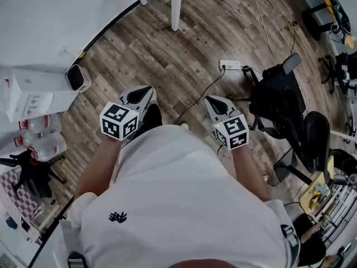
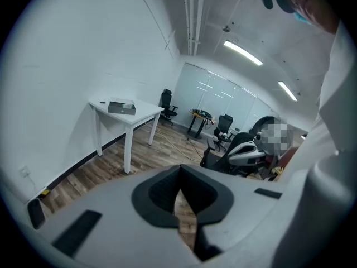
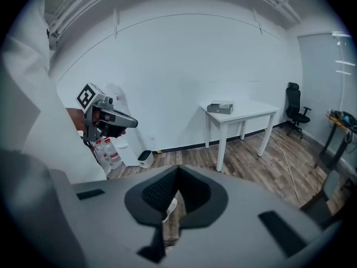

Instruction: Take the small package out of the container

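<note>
A flat grey box [image 2: 122, 107] lies on a white table [image 2: 146, 111] across the room; the same box [image 3: 220, 108] and table [image 3: 254, 111] show in the right gripper view. I cannot make out a small package. In the head view, my left gripper [image 1: 147, 89] and right gripper [image 1: 211, 100] are held close to the person's white shirt, above the wooden floor and far from the table. Both pairs of jaws are closed together with nothing between them, as seen for the left gripper [image 2: 179, 169] and the right gripper [image 3: 178, 170]. The left gripper [image 3: 133, 121] also shows in the right gripper view.
Black office chairs [image 1: 279, 102] stand to the right, beside a power strip [image 1: 230, 65] with a cable across the floor. At the left wall are white cartons [image 1: 33, 96], water bottles [image 1: 42, 135] and a small white device [image 1: 77, 78]. White table legs [image 1: 175, 4] stand ahead.
</note>
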`<state>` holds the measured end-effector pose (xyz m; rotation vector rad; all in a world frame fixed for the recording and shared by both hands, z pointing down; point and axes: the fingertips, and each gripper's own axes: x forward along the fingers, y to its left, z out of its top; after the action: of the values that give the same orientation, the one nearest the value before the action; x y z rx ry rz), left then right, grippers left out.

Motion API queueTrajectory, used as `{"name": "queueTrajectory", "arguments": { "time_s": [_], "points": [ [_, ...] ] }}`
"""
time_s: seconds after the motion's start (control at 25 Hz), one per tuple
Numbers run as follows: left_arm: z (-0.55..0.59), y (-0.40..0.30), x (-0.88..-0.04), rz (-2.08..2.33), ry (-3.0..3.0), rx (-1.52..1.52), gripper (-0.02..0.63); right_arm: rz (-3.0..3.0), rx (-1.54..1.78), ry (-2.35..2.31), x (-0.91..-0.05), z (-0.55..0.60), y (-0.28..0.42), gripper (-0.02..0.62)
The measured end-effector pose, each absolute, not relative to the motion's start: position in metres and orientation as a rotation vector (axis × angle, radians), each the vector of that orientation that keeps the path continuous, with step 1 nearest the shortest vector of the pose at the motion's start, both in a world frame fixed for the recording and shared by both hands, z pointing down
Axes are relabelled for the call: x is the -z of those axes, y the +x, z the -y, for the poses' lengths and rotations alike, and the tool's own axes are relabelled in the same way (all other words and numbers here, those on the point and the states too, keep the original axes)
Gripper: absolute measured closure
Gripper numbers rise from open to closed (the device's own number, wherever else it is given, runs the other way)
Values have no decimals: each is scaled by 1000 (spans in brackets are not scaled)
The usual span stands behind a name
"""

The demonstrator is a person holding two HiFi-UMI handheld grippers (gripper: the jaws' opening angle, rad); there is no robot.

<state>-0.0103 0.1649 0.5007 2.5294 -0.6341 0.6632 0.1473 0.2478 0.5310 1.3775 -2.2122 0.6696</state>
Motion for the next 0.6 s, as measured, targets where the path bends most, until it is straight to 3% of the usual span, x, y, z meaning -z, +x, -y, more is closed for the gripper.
{"name": "queueTrajectory", "arguments": {
  "time_s": [0.6],
  "points": [
    [9,-82,-499,611,2597,-632,598,2116,-700,1492,-515,-43,97,537]
  ]
}}
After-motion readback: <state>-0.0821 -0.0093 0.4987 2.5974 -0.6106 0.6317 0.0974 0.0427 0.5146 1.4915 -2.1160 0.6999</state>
